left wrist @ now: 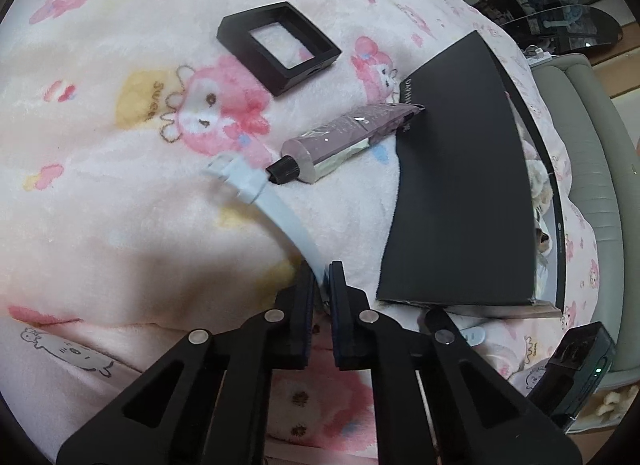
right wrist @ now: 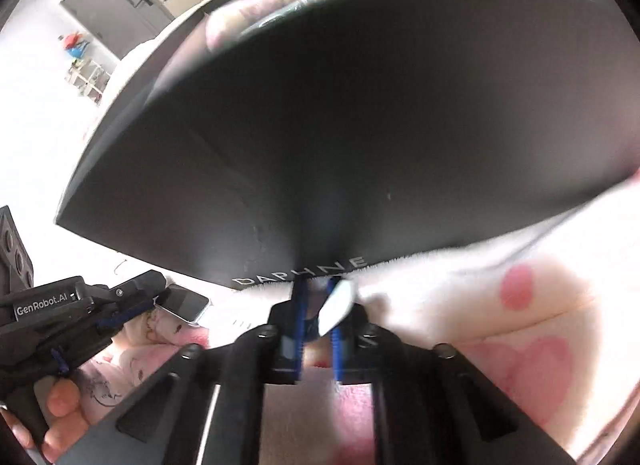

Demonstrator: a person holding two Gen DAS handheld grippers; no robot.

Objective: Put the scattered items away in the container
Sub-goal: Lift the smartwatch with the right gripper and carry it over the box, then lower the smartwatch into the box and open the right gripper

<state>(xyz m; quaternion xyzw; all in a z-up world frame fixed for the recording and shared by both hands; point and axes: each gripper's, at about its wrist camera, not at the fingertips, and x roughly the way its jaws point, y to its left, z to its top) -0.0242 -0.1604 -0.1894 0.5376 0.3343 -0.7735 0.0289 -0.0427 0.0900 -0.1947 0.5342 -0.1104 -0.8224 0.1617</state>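
Observation:
My left gripper (left wrist: 321, 279) is shut on one end of a pale blue strap (left wrist: 276, 211) that trails over the pink blanket. A purple tube (left wrist: 340, 137) with a black cap lies just past the strap, its tail on the black box lid (left wrist: 460, 185). A black square frame (left wrist: 279, 46) lies farther back. My right gripper (right wrist: 318, 297) is shut on the near edge of the black lid (right wrist: 340, 137), which is tilted up and fills that view. A small white piece (right wrist: 338, 305) sits by the right fingers. Soft items show in the box behind the lid (left wrist: 538, 181).
A pink cartoon-print blanket (left wrist: 120, 185) covers the bed. A grey padded bed edge (left wrist: 588, 169) runs along the right. The left gripper's body (right wrist: 60, 321) and a phone (right wrist: 186, 303) show at the lower left in the right wrist view.

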